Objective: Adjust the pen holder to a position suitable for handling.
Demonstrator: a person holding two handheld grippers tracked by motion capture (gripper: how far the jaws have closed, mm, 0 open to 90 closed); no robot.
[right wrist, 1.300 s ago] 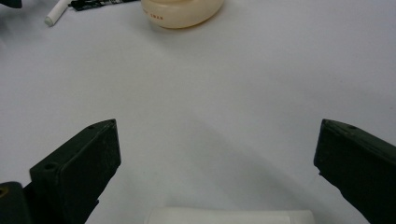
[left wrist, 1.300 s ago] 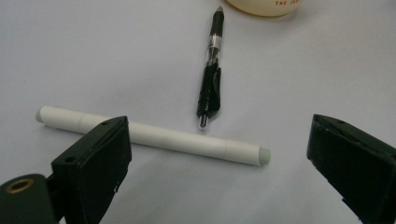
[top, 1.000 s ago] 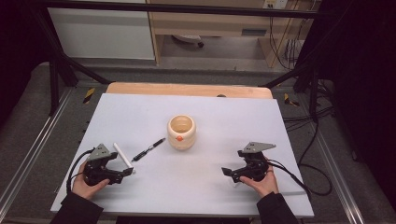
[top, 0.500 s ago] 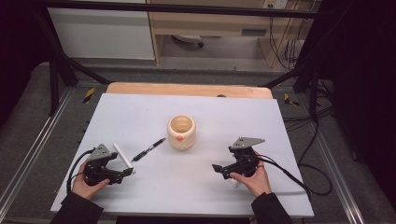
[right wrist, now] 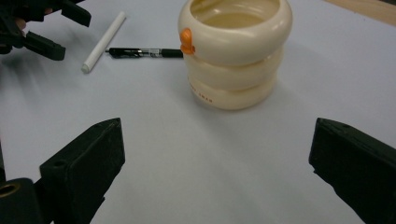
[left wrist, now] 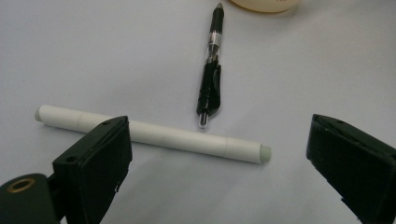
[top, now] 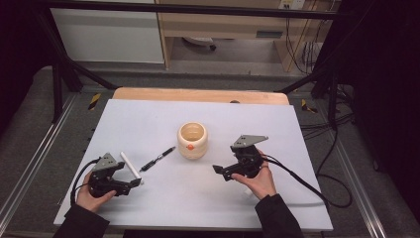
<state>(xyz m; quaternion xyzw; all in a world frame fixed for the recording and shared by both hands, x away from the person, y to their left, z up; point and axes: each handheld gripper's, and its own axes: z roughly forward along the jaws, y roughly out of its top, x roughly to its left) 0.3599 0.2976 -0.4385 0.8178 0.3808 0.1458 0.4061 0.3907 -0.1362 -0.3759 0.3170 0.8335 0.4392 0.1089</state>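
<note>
A pale grey-white sheet [top: 163, 124] covers the table, with a strip of bare wood [top: 198, 94] showing along its far edge. Beyond that lie a grey floor, black frame bars, a white cabinet and a wooden shelf unit, and cables trail down the right side of the room.

Compared with a second ago, the right gripper [top: 218, 170] has moved forward and inward, away from the near right part of the sheet and closer to the cream ringed cup [top: 192, 140]. The left gripper [top: 136, 182], the white marker [top: 130, 166], the black pen [top: 157, 158] and the cup lie where they did.

The left hand [top: 91, 196] rests low on the sheet at the near left, its gripper pointing right, jaws spread wide with nothing between them. In the left gripper view the white marker [left wrist: 149, 134] lies crosswise just ahead of the jaws, and the black pen [left wrist: 211, 70] points away just beyond it, its near end close to the marker.

The right hand [top: 257, 181] holds its gripper pointing left towards the cup, jaws also wide apart and empty. In the right gripper view the cup [right wrist: 236, 51] stands upright ahead, between the lines of the two jaws but apart from them, an orange knob on its rim; the pen [right wrist: 144, 52] and marker [right wrist: 103, 41] lie farther off to the left of it.
</note>
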